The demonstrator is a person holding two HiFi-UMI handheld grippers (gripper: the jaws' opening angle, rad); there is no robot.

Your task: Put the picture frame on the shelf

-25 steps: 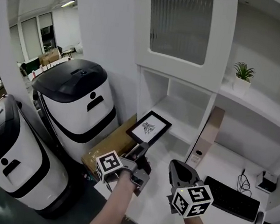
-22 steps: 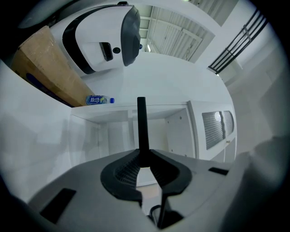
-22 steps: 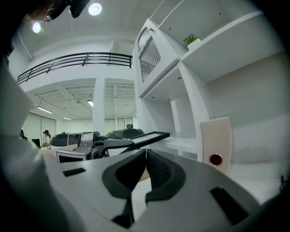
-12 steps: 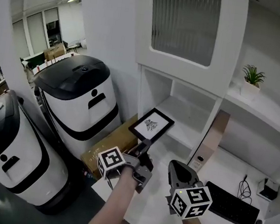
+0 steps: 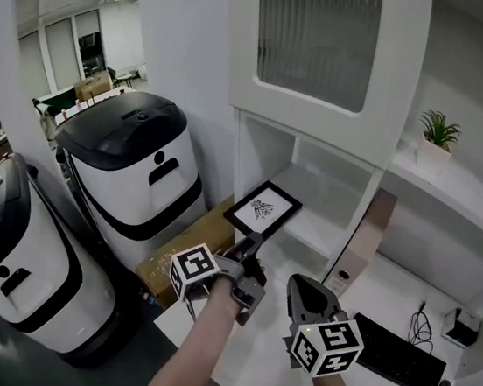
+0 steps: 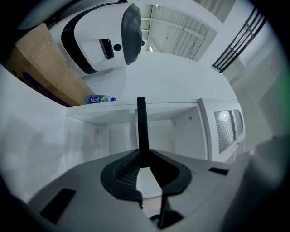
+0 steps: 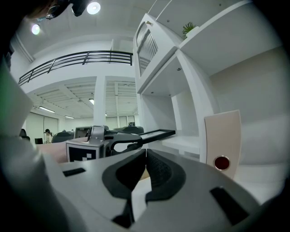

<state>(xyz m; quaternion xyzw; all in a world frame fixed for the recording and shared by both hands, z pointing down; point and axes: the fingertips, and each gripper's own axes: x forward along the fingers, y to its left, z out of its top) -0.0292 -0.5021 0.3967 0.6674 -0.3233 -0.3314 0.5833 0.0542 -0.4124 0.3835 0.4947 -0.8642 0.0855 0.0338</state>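
Gripping what?
— Left gripper point(image 5: 249, 245) clamps the picture frame point(image 5: 263, 208) by its edge, flat, just before the shelf point(image 5: 322, 231) opening — not inside. Right gripper point(image 5: 301, 294): jaws together, empty.
Left?
— Likely insert, set down, release.

Blue label point(image 6: 98, 99) on small item beside cardboard box point(image 6: 41, 63): white Chinese characters, apparently "脉动". Marker cubes point(image 5: 194, 272) point(image 5: 327, 346): black-and-white square code patterns on faces.
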